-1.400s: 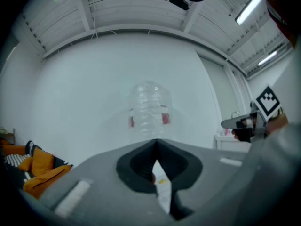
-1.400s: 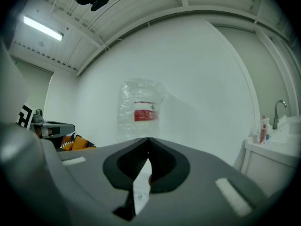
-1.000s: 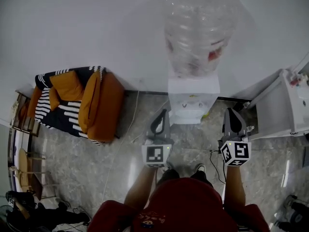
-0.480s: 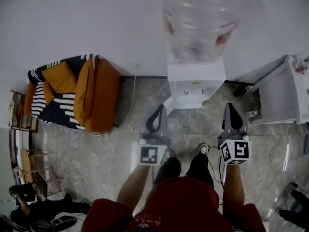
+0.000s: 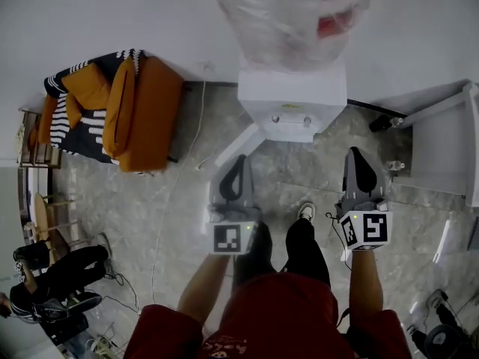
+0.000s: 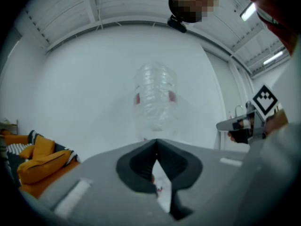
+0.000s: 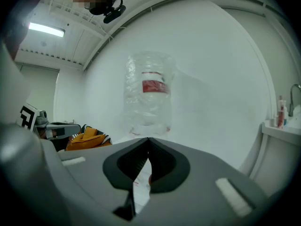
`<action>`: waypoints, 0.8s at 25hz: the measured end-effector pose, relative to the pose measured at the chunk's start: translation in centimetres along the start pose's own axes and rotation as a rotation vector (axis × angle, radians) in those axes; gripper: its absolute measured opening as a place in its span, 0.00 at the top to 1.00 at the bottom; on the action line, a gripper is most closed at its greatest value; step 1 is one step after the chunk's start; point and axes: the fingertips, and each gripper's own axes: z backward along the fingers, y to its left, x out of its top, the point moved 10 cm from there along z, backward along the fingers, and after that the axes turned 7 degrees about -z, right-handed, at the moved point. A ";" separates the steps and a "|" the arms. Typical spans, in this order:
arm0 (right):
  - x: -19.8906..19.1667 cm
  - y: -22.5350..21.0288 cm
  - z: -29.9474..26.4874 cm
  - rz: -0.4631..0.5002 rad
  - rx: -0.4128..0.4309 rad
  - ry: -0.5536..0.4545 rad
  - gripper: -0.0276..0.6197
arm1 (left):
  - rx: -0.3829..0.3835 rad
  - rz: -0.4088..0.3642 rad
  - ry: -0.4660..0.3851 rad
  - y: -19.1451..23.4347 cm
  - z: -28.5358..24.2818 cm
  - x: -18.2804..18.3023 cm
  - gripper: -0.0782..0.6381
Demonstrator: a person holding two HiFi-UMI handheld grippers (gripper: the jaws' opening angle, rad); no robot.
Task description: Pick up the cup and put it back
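No cup shows in any view. A white water dispenser (image 5: pixel 292 99) with a big clear bottle (image 5: pixel 292 13) on top stands against the wall ahead. My left gripper (image 5: pixel 239 158) points at it from just short of its base, its jaws shut with nothing between them. To the right, my right gripper (image 5: pixel 358 154) is held level with the left one, also shut and empty. In the left gripper view the bottle (image 6: pixel 155 95) rises above the closed tips of my left gripper (image 6: pixel 156 140). The right gripper view shows the bottle (image 7: pixel 148 93) with its red label above my right gripper (image 7: pixel 148 138).
An orange sofa (image 5: pixel 138 111) with striped cushions stands left of the dispenser. A white cabinet (image 5: pixel 441 148) stands at the right. A cable (image 5: pixel 183 170) runs across the marbled floor. A person (image 5: pixel 52 275) is at the lower left beside small wooden furniture.
The person and both grippers have come closer to the dispenser, which now fills more of the head view's top. Both grippers stay shut and level.
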 end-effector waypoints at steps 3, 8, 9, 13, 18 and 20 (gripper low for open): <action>-2.0 -1.9 -0.7 -0.008 0.033 0.035 0.96 | 0.028 0.013 0.027 -1.5 -0.6 -2.2 0.89; -6.1 -3.3 -2.0 -0.023 0.083 0.088 0.96 | 0.059 0.010 0.089 -3.1 -1.4 -6.1 0.89; -7.1 -3.3 -2.3 -0.032 0.088 0.099 0.96 | 0.062 0.011 0.103 -3.2 -1.5 -7.0 0.89; -11.8 -2.8 -3.8 -0.058 0.092 0.140 0.96 | 0.057 0.036 0.144 -3.0 -2.7 -11.7 0.89; -19.8 -2.0 -5.3 -0.042 0.057 0.142 0.96 | 0.017 0.055 0.182 -2.6 -3.2 -20.5 0.89; -23.3 -1.8 -6.0 -0.023 0.043 0.123 0.96 | -0.003 0.042 0.184 -2.4 -3.4 -24.6 0.89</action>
